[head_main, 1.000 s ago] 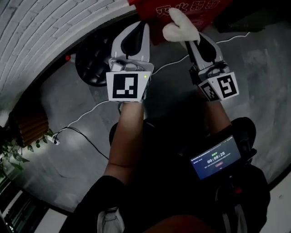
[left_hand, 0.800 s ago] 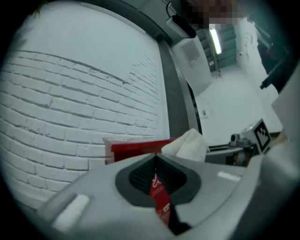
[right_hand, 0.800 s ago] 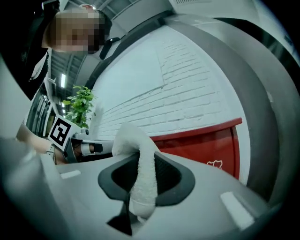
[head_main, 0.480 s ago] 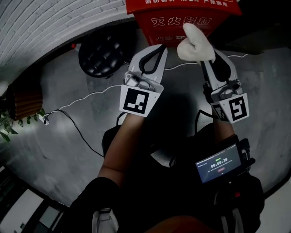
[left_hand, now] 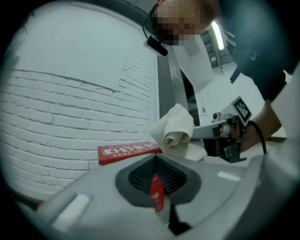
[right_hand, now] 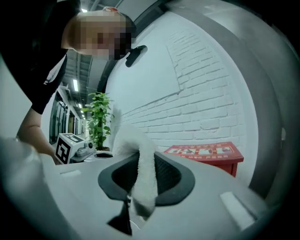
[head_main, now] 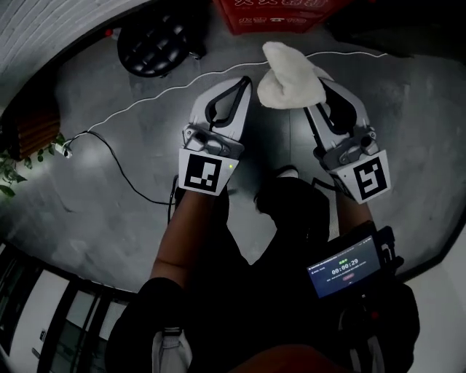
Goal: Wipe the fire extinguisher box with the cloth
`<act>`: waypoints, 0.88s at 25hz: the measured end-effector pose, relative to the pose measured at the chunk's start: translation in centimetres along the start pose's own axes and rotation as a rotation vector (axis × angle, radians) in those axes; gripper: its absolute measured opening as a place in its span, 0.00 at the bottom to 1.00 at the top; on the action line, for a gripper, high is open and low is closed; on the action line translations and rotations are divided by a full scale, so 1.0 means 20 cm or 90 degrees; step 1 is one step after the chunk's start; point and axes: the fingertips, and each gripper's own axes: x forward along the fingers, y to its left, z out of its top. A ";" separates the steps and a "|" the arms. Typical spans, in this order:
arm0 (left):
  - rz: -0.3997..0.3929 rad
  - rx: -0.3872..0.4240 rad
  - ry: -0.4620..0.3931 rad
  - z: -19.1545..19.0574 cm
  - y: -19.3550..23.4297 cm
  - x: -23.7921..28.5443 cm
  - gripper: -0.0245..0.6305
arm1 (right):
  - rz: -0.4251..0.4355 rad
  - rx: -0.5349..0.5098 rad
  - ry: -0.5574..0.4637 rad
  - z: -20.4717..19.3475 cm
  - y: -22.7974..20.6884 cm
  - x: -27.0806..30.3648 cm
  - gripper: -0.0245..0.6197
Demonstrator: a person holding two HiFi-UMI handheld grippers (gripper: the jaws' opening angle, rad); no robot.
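The red fire extinguisher box (head_main: 280,14) stands on the floor at the top edge of the head view, against the white brick wall. It also shows in the left gripper view as the box (left_hand: 126,152) and in the right gripper view as the box (right_hand: 206,152). My right gripper (head_main: 319,89) is shut on a white cloth (head_main: 287,76); the cloth (right_hand: 143,187) hangs down between its jaws. The cloth is held in the air, short of the box and apart from it. My left gripper (head_main: 240,84) is level with it on the left, jaws shut, and a thin red sliver (left_hand: 156,194) shows in their slit.
A black round padded seat (head_main: 153,44) sits left of the box. A white cable (head_main: 145,105) runs across the grey floor to a plug by a plant (head_main: 11,178). A brown slatted thing (head_main: 33,127) stands at far left. A timer screen (head_main: 344,266) is at my waist.
Both grippers have drawn back from the box, and the cloth has come off its front. The box has slid to the top edge of the head view.
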 end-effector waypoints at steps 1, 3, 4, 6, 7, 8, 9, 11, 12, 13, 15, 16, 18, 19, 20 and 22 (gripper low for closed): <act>-0.004 -0.006 0.007 0.09 -0.05 -0.05 0.04 | 0.008 0.003 0.005 0.08 0.04 -0.04 0.17; -0.023 -0.002 0.018 0.32 -0.14 -0.15 0.04 | 0.018 0.004 0.016 0.27 0.11 -0.12 0.17; -0.032 0.005 0.023 0.46 -0.17 -0.20 0.04 | 0.022 0.006 0.019 0.37 0.16 -0.16 0.17; -0.048 0.006 0.024 0.76 -0.25 -0.29 0.04 | 0.033 0.012 0.018 0.61 0.25 -0.25 0.17; -0.058 0.000 0.022 0.92 -0.29 -0.33 0.04 | 0.039 0.016 0.016 0.74 0.30 -0.30 0.17; -0.069 -0.003 0.020 1.08 -0.34 -0.36 0.04 | 0.045 0.020 0.014 0.88 0.35 -0.36 0.17; -0.079 -0.001 0.019 1.23 -0.40 -0.40 0.04 | 0.050 0.027 0.012 1.01 0.40 -0.42 0.17; -0.091 0.008 0.022 1.53 -0.50 -0.47 0.04 | 0.057 0.058 0.002 1.28 0.48 -0.53 0.17; -0.090 0.012 0.024 1.67 -0.55 -0.51 0.04 | 0.061 0.076 -0.003 1.40 0.52 -0.59 0.17; -0.085 0.015 0.025 1.79 -0.59 -0.55 0.04 | 0.067 0.092 -0.004 1.51 0.55 -0.66 0.17; -0.070 0.021 0.023 2.01 -0.66 -0.61 0.04 | 0.081 0.099 -0.006 1.71 0.58 -0.77 0.17; -0.064 0.022 0.018 2.11 -0.68 -0.63 0.04 | 0.086 0.088 -0.007 1.81 0.59 -0.81 0.17; -0.061 0.005 0.006 2.27 -0.74 -0.66 0.04 | 0.084 0.062 -0.006 1.97 0.61 -0.90 0.17; -0.063 -0.005 0.006 2.32 -0.78 -0.69 0.04 | 0.079 0.054 -0.004 2.03 0.63 -0.94 0.17; -0.065 -0.010 0.009 2.37 -0.80 -0.71 0.04 | 0.075 0.048 -0.001 2.09 0.65 -0.96 0.17; -0.065 -0.013 0.012 2.45 -0.83 -0.76 0.04 | 0.073 0.038 0.006 2.17 0.68 -0.99 0.17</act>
